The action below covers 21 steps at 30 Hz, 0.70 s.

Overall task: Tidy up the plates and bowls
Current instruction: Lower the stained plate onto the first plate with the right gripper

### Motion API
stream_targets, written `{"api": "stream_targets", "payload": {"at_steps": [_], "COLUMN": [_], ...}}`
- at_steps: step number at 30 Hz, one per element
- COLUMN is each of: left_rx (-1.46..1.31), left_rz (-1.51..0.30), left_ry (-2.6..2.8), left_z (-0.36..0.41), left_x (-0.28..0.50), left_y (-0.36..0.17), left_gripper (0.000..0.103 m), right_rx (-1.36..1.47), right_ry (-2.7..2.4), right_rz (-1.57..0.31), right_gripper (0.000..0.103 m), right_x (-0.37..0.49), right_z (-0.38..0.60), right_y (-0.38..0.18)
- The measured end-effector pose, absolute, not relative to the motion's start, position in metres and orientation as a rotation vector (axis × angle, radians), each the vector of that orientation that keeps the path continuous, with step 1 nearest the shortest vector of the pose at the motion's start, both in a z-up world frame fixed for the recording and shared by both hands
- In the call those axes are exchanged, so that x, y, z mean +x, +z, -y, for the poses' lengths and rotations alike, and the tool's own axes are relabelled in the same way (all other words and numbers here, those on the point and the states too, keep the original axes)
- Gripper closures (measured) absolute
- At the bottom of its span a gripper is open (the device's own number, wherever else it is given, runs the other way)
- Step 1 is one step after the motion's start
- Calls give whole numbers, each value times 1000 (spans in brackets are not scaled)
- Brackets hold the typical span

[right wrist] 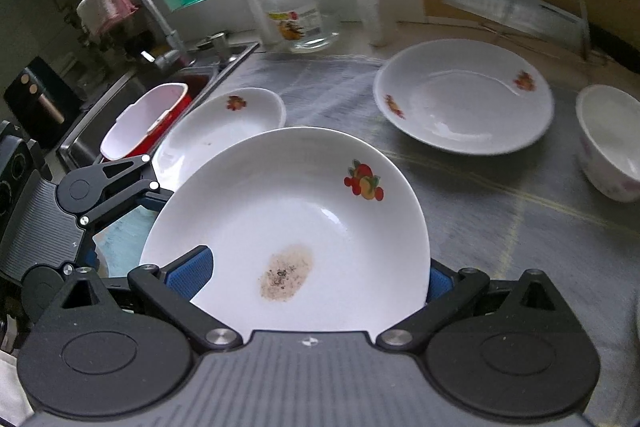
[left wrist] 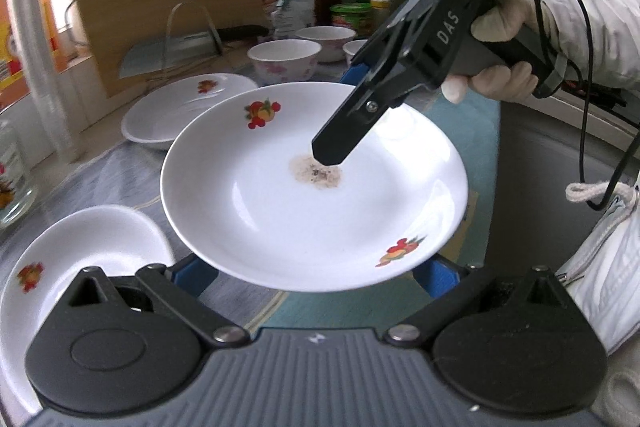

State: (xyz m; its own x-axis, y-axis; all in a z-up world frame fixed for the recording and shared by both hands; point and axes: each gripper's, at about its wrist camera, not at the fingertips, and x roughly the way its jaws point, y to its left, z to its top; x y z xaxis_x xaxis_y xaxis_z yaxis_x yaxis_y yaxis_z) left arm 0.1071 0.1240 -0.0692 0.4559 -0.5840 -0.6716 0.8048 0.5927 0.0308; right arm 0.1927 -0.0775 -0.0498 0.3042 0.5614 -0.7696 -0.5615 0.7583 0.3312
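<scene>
On my far left a plate (left wrist: pixel 60 267) sits on the desk (left wrist: pixel 120 179), and my left tool (left wrist: pixel 316 275) has its blue pads spread wide under the near rim of the dirty plate (left wrist: pixel 312 195); whether they pinch it, I can't tell. That plate is up off the desk, a brown smear at its centre. My right tool (right wrist: pixel 308 275) is clamped on its far edge, one finger (left wrist: pixel 344 143) over the inside. Further right, another plate (right wrist: pixel 464 95), then a bowl (right wrist: pixel 608 139).
</scene>
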Motion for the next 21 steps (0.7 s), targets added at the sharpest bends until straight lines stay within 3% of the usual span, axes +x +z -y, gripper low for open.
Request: {"api": "stream_targets", "payload": {"at_steps": [21], "left_rx": [346], "left_rz": [-666], "left_ry": [-788], "left_z": [-204], "left_x": [115], "left_y": [-69], "left_gripper": [2], "right_rx": [-56], "right_ry": [816], "right_rz": [-1016], "right_gripper": [0], "right_x": [217], "right_z": [-17], "right_y": [-55]}}
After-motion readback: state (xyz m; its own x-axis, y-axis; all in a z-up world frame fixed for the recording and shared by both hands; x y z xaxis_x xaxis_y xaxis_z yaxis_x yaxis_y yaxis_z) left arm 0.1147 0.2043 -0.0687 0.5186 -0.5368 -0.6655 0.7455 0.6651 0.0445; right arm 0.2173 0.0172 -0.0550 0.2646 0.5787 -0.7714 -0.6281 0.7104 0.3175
